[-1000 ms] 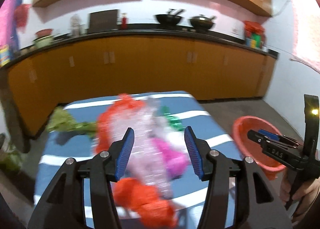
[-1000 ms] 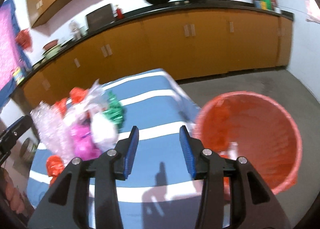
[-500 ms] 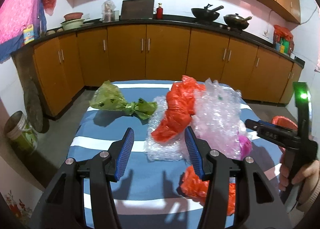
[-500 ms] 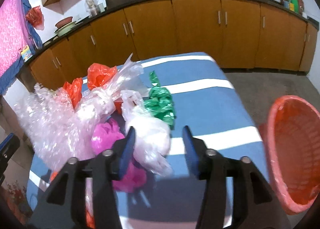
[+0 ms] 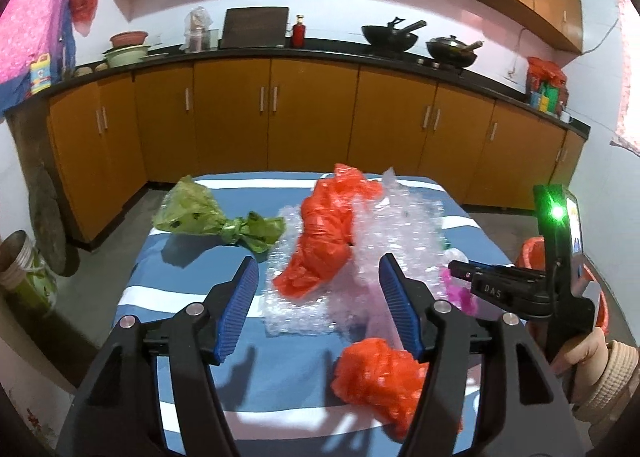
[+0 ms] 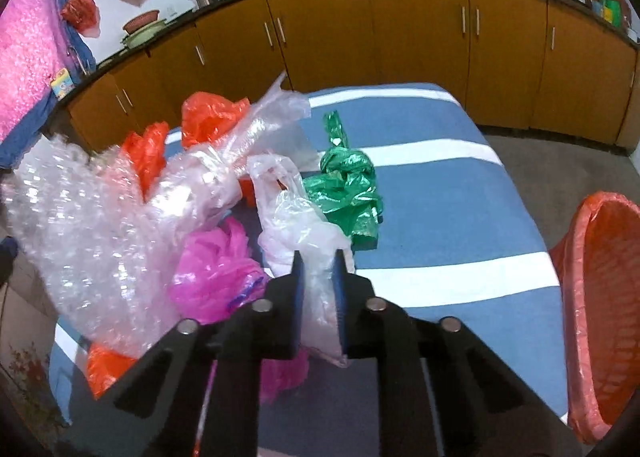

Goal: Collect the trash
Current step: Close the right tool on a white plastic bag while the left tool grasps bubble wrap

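Note:
Plastic trash lies heaped on a blue-and-white striped table (image 6: pixel 440 193). My right gripper (image 6: pixel 318 269) is shut on a white plastic bag (image 6: pixel 296 225), beside a pink bag (image 6: pixel 212 269), a green bag (image 6: pixel 348 185) and bubble wrap (image 6: pixel 92 217). My left gripper (image 5: pixel 318 309) is open and empty above the table, with bubble wrap (image 5: pixel 400 233) and a red bag (image 5: pixel 328 233) between and beyond its fingers. A crumpled red bag (image 5: pixel 376 381) lies near its right finger. The right gripper (image 5: pixel 460 271) shows side-on at the right in the left wrist view.
A red-orange basket (image 6: pixel 600 305) stands on the floor to the right of the table; its rim shows in the left wrist view (image 5: pixel 532 247). An olive-green bag (image 5: pixel 192 213) lies at the table's far left. Orange kitchen cabinets (image 5: pixel 312 117) line the back wall.
My right gripper has closed on the white plastic bag after moving in over the heap. My left gripper has stayed open and shifted only slightly.

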The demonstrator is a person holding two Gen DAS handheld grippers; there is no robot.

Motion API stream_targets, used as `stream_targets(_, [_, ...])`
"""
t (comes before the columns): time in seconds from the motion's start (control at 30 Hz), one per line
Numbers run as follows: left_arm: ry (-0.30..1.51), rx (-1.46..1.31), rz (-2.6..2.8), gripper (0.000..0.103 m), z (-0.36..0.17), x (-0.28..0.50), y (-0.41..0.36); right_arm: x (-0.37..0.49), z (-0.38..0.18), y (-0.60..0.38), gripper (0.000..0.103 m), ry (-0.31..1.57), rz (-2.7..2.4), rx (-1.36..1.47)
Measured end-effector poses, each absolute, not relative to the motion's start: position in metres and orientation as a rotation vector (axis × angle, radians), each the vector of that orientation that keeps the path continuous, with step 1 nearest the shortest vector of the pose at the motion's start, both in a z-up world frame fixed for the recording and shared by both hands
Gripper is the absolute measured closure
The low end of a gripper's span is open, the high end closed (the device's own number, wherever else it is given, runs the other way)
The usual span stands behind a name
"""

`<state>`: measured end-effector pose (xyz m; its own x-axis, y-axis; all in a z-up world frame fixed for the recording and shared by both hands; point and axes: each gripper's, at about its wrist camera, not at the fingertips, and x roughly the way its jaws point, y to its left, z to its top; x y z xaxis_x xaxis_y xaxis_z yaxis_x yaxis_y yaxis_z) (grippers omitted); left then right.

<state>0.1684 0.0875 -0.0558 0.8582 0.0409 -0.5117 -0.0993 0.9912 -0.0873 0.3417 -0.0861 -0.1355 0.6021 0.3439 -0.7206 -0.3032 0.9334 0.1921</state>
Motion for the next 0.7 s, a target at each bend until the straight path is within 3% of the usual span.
stream_targets(0.17, [0.529, -0.112, 0.041, 0.040, -0.053, 0.170, 0.073, 0.329, -0.121, -0.097, 0.098, 0.803, 0.382, 0.060])
stream_targets(0.7, [0.593, -0.077, -0.002, 0.039, -0.065, 0.203, 0.043, 0.313, -0.108, -0.149, 0.098, 0.746, 0.301, 0.127])
